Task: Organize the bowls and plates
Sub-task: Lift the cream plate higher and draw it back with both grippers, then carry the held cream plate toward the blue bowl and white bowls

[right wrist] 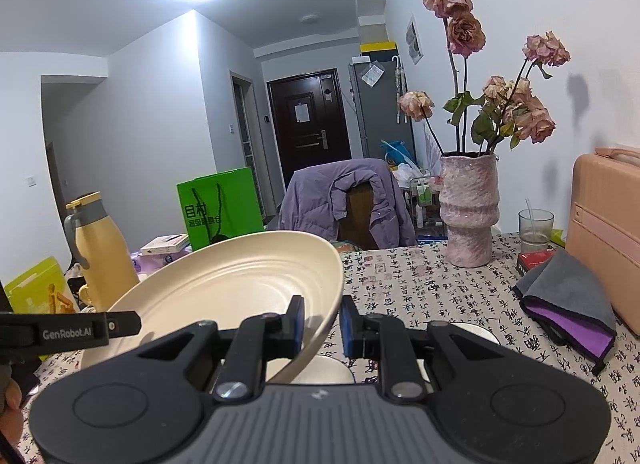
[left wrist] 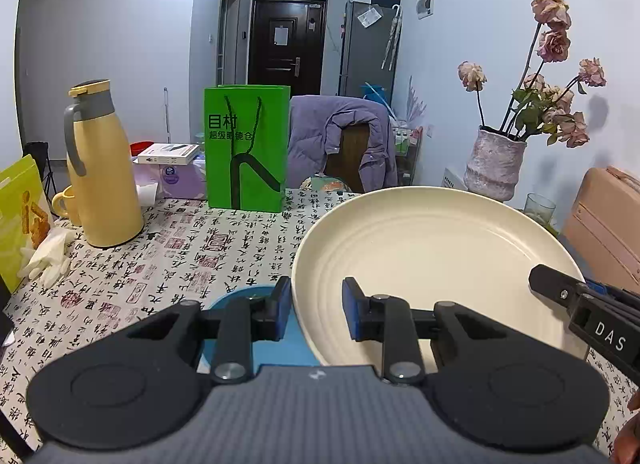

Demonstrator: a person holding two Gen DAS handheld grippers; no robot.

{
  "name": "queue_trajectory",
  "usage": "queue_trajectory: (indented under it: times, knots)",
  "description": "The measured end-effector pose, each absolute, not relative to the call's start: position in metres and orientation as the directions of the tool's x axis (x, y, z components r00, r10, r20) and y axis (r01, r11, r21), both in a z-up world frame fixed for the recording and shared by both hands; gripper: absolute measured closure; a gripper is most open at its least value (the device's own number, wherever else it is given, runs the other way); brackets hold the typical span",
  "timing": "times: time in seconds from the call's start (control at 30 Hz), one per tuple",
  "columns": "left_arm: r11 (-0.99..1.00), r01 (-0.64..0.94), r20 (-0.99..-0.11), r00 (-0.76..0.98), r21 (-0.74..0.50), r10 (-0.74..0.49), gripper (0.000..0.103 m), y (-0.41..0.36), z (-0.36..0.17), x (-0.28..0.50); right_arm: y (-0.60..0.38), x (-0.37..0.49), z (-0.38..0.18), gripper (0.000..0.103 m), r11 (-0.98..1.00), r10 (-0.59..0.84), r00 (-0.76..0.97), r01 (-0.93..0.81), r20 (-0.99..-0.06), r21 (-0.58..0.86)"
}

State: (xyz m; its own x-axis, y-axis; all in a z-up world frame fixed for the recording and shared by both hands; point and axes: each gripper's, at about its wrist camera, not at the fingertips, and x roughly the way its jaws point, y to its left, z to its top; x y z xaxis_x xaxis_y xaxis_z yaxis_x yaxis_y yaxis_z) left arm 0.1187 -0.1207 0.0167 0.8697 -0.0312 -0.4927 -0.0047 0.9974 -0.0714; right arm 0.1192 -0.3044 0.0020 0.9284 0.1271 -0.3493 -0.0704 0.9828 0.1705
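Cream plate (left wrist: 420, 264) gripped at opposite rims by left gripper (left wrist: 316, 310) and right gripper (right wrist: 322, 326), above calligraphy tablecloth (left wrist: 224, 248), possibly blue dish (left wrist: 236, 298) beneath

The plate (left wrist: 420, 264) is lifted over the near part of the tabletop (left wrist: 224, 248), tilted, with its rim between the pads of the left tool (left wrist: 316, 310) on one side and of the right tool (right wrist: 322, 326) on the other. Under it, at the near edge, lie a dish (left wrist: 236, 300) to the left and bowls (right wrist: 320, 370) to the right. At the left edge stands a flask (left wrist: 102, 167) with a mug (left wrist: 66, 203) beside it and gloves (left wrist: 48, 260) before it. A bag (left wrist: 246, 147) stands at the far edge, a chair with a jacket (left wrist: 340, 139) behind it. The vase (right wrist: 470, 207) stands toward the far right corner, a glass (right wrist: 535, 229) to its right, a folded cloth (right wrist: 568, 300) nearer, a case (right wrist: 608, 232) along the right edge.
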Motion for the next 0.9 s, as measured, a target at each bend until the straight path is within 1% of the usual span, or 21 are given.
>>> queue_trajectory:
  times: [0.37, 0.9]
  knots:
    - [0.996, 0.001, -0.494, 0.869, -0.085, -0.043, 0.076, -0.105, 0.007, 0.094, -0.289, 0.095, -0.003, 0.085, 0.984, 0.126, 0.925, -0.071, -0.359, 0.164]
    - [0.995, 0.023, -0.518, 0.853, -0.094, -0.068, 0.076, -0.100, -0.014, 0.074, -0.284, 0.072, -0.018, 0.084, 0.985, 0.122, 0.918, -0.066, -0.377, 0.158]
